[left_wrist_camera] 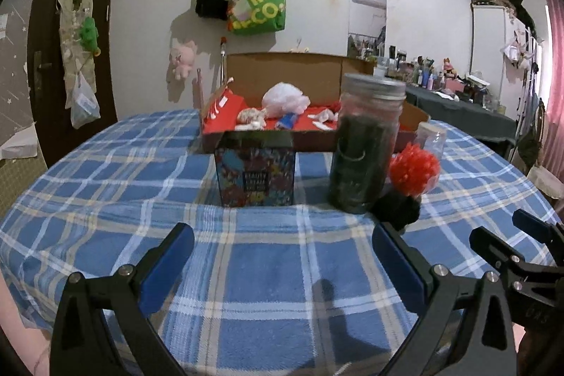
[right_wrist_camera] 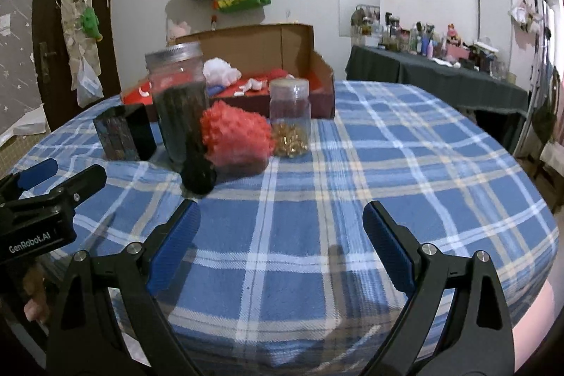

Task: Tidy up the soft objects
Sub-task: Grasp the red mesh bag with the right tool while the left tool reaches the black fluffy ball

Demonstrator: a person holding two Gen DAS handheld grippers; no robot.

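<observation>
- Both my hand-held grippers, left (left_wrist_camera: 282,256) and right (right_wrist_camera: 280,235), hang with jaws apart, empty.
- Red pompom (right_wrist_camera: 236,138) at 11 o'clock looks light, squashy; I'd pinch its middle.
- Black pompom (right_wrist_camera: 198,177) beside it, likewise.

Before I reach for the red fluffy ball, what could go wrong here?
The red fluffy ball sits tight between the tall jar and the small jar, so wide-open fingers may knock one over. The black pompom lies just in front and could get pushed or grabbed by mistake.
</observation>
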